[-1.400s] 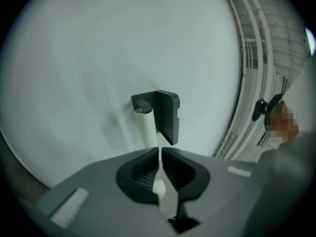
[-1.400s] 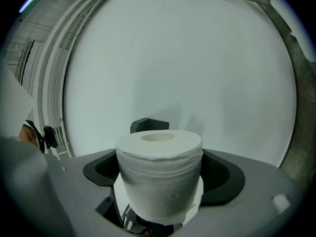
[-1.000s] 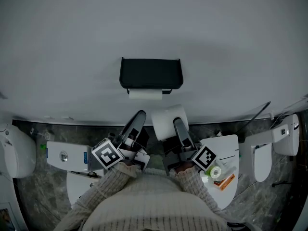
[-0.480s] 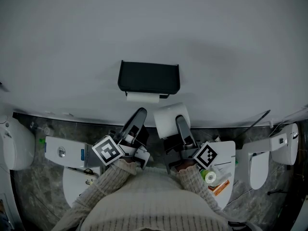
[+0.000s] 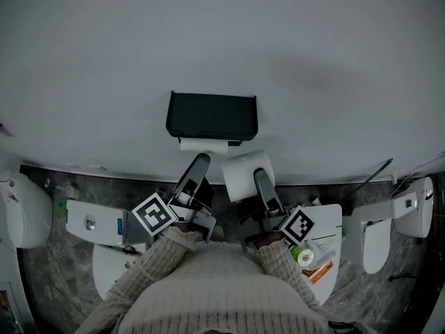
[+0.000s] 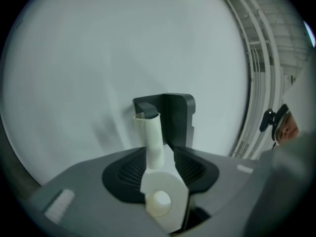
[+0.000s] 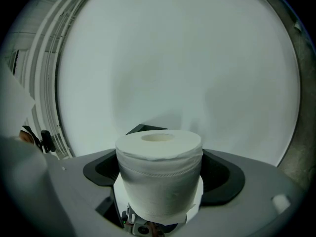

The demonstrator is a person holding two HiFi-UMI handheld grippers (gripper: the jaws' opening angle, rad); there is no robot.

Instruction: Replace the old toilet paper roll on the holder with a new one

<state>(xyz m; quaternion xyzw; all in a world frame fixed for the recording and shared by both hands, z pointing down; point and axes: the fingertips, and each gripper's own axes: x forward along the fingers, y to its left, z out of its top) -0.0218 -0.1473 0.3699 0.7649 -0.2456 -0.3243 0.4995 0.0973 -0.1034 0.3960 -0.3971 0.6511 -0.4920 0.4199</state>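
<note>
A black holder point(image 5: 212, 115) hangs on the grey wall with the old roll point(image 5: 204, 145), a thin white tube, under it. My left gripper point(image 5: 200, 160) points at it from just below. Its jaws have just been opening and now stand open. In the left gripper view the old roll point(image 6: 153, 137) shows in line between the black pads point(image 6: 123, 174) of my left gripper point(image 6: 159, 158), which do not press on it. My right gripper point(image 5: 259, 177) is shut on the new full roll point(image 5: 245, 175), beside the holder. The new roll point(image 7: 159, 174) fills the jaws of the right gripper point(image 7: 159, 184).
White toilets stand at the left point(image 5: 24, 211) and right point(image 5: 389, 221) on the dark stone floor. A white lid-like piece point(image 5: 97, 221) lies at lower left. A green item point(image 5: 304, 256) and an orange packet point(image 5: 321, 271) rest on a white surface point(image 5: 327, 218) at lower right.
My left gripper has edged closer to the old roll under the holder. The right gripper keeps the new roll in the same place.
</note>
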